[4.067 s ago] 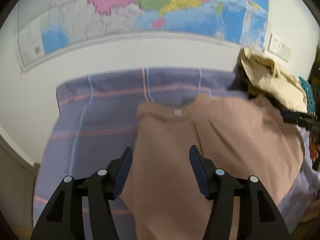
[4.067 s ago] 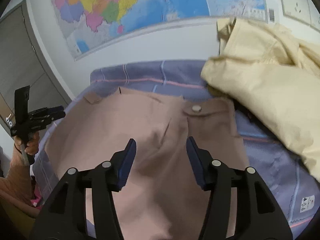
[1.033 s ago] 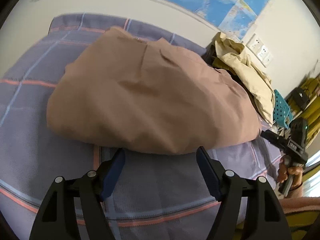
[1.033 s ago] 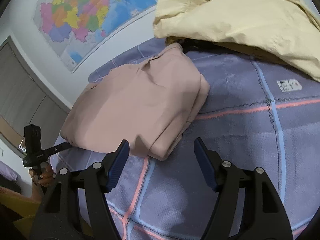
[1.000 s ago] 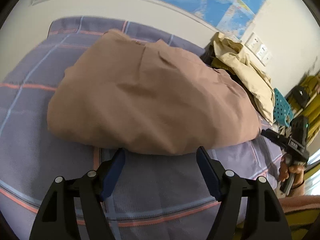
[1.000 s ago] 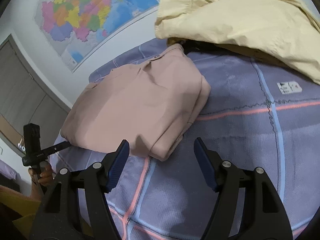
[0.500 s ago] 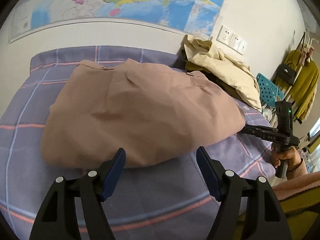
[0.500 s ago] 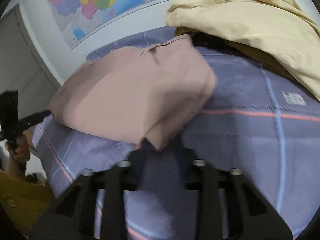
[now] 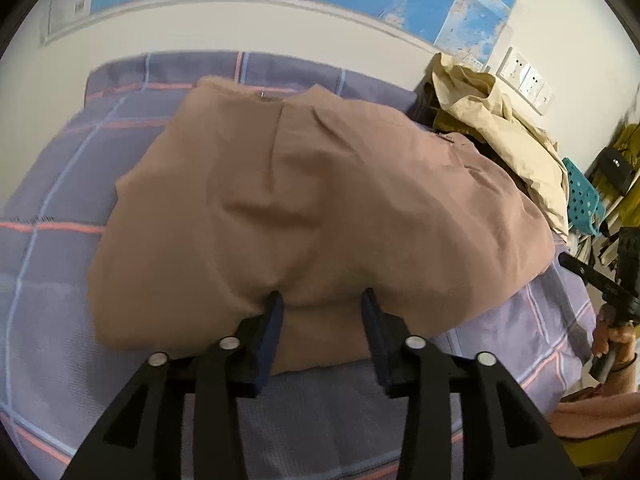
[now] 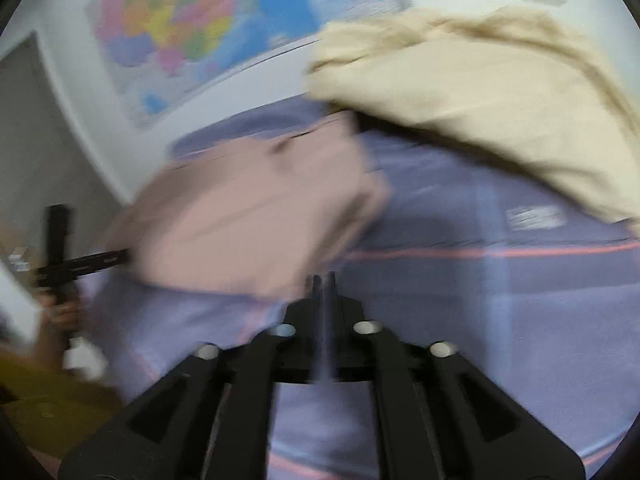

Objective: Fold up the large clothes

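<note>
The tan garment point(image 9: 320, 208) lies folded on the bed point(image 9: 52, 184). Left tongs point(image 9: 320, 312) stand apart, straddling its 6 o'clock hem. Right tongs point(image 10: 323, 280) are pressed together, apparently empty. Soft, limp cloth; grip the doubled hem.

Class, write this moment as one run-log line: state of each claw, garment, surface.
left claw: open, at near edge of tan garment | right claw: shut, blurred | surface: purple plaid sheet
</note>
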A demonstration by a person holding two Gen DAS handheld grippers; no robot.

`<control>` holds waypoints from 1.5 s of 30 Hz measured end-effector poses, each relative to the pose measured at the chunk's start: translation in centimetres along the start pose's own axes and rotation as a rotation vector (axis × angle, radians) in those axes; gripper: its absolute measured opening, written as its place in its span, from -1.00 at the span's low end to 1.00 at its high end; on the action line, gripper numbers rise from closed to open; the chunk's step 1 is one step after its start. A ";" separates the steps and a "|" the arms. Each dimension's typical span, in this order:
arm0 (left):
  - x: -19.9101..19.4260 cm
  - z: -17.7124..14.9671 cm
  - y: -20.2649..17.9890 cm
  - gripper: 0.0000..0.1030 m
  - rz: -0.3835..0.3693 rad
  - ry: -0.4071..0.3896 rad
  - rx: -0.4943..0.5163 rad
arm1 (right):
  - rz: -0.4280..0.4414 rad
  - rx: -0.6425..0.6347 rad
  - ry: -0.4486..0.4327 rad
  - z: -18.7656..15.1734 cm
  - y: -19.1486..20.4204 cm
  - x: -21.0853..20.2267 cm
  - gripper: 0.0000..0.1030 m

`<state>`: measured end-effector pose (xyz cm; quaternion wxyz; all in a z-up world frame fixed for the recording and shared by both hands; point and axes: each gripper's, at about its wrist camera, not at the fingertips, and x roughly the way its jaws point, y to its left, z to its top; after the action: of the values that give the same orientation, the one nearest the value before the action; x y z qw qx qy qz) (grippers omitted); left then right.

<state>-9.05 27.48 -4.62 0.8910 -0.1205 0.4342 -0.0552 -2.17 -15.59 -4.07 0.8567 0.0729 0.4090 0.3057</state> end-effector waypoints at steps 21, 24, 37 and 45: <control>-1.8 -1.3 -0.7 0.00 0.007 -0.017 0.018 | -0.016 -0.074 -0.056 2.4 3.1 -0.1 -0.38; -2.1 -1.0 -1.7 0.12 0.046 -0.050 0.054 | -0.006 -0.143 -0.056 3.4 5.1 1.0 -0.10; 0.0 -0.5 -3.1 0.15 0.120 -0.010 0.106 | -0.006 -0.094 0.078 3.9 4.2 7.9 -0.17; -2.2 -3.0 -1.3 0.17 -0.052 0.044 0.029 | -0.027 -0.118 0.085 3.7 5.2 7.2 0.07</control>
<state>-12.73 26.14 -4.40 0.8812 -0.1175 0.4495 -0.0872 1.63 -6.77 -4.48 0.8454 0.0038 0.4274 0.3203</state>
